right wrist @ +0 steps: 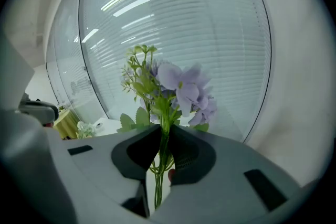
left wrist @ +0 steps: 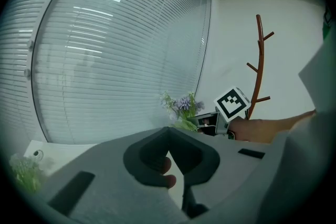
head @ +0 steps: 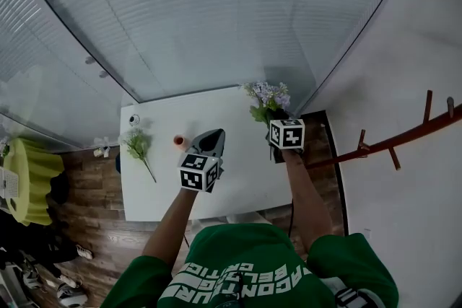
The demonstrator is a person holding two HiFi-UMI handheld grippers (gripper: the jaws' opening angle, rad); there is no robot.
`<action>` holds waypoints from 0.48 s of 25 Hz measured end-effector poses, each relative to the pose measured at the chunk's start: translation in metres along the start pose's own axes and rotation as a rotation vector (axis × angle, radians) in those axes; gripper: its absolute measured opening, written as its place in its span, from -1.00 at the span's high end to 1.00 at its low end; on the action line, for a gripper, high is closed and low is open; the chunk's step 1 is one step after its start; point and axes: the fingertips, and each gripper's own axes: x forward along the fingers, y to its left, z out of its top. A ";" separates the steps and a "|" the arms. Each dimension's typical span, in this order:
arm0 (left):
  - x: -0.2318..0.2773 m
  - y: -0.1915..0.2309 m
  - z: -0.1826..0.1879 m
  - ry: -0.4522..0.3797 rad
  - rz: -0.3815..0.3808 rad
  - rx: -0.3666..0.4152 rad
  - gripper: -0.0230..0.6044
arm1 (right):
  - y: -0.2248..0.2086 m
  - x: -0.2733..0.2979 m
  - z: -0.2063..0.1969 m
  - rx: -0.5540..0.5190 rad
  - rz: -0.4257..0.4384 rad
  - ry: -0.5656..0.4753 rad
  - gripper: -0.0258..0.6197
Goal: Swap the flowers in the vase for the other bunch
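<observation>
A bunch of purple flowers [head: 266, 94] with green leaves is held up over the table's far right corner, its stems pinched between the jaws of my right gripper [head: 274, 115]. In the right gripper view the stems [right wrist: 160, 165] run down through the shut jaws. A small red vase [head: 178, 141] stands on the white table [head: 238, 184]. The other bunch, white and green [head: 137, 146], lies flat near the table's left edge. My left gripper [head: 214, 137] hovers just right of the vase with jaw tips touching and nothing between them.
A small white object [head: 133, 119] sits at the table's far left corner. A wooden coat rack [head: 393, 144] stands to the right. A glass wall with blinds [head: 216, 11] runs behind the table. A yellow-green seat [head: 29, 173] is at the left.
</observation>
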 end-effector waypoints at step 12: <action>-0.012 -0.005 0.031 -0.083 0.007 0.015 0.92 | 0.016 -0.060 0.094 -0.066 0.005 -0.213 0.76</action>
